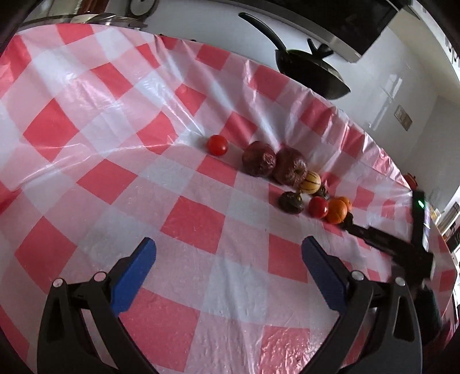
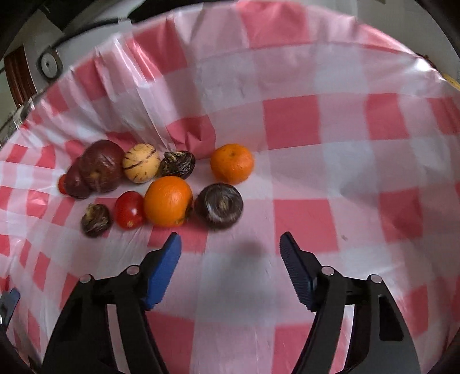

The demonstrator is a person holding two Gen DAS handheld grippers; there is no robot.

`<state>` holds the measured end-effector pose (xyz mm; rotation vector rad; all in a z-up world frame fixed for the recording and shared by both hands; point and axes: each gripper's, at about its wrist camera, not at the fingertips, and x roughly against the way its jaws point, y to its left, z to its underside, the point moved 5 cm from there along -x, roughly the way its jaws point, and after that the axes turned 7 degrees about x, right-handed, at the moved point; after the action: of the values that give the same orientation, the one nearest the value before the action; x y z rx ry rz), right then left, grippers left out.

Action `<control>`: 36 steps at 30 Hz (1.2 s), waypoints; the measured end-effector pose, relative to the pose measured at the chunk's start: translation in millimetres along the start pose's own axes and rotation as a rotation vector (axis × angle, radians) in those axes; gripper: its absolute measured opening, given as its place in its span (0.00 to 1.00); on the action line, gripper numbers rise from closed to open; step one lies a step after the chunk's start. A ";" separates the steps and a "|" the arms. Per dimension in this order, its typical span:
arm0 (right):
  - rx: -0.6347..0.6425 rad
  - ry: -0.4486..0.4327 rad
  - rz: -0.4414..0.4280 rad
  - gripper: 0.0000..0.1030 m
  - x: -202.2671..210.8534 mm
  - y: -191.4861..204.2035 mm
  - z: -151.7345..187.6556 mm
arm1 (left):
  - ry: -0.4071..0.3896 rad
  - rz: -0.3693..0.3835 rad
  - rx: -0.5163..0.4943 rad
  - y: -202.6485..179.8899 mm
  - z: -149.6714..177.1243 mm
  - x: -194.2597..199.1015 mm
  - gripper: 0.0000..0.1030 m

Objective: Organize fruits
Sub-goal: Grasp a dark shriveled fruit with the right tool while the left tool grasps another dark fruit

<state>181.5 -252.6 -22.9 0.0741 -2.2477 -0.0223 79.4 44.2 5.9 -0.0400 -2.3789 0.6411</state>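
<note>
Fruits lie in a cluster on the red-and-white checked cloth (image 2: 316,178). In the right wrist view I see two dark red wrinkled fruits (image 2: 100,169), a striped yellow fruit (image 2: 141,167), three dark brown round fruits (image 2: 220,205), two oranges (image 2: 168,201) (image 2: 232,163) and a red tomato (image 2: 129,210). My right gripper (image 2: 230,247) is open and empty, just short of the nearest brown fruit. In the left wrist view my left gripper (image 1: 228,248) is open and empty, well short of the cluster (image 1: 287,169). A lone tomato (image 1: 217,145) sits left of it. The right gripper (image 1: 382,238) shows there beside the oranges.
A black frying pan (image 1: 313,72) rests on the white counter beyond the cloth's far edge. A metal pot rim (image 1: 86,18) is at the far left. The cloth is wrinkled and folds down at the table's edges.
</note>
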 end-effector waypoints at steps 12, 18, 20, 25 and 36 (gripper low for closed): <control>-0.060 -0.045 -0.061 0.30 7.4 3.4 -2.4 | 0.003 0.003 0.008 1.8 0.2 1.5 0.98; -0.186 -0.130 -0.155 0.30 27.3 -1.1 23.3 | 0.007 0.003 0.008 2.3 0.6 2.1 0.98; -0.260 -0.103 -0.191 0.30 19.5 -9.7 27.7 | 0.010 0.009 0.007 2.1 1.0 2.2 0.98; -0.309 -0.139 -0.243 0.30 19.3 -17.6 26.2 | 0.006 -0.002 0.000 0.4 1.9 2.6 0.98; -0.247 -0.167 -0.224 0.30 26.0 -6.7 24.1 | 0.099 -0.104 -0.245 -86.6 -10.5 -78.8 0.96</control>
<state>146.8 -261.1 -18.0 0.1956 -2.3741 -0.4403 158.8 -42.4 5.3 -0.0528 -2.3331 0.2901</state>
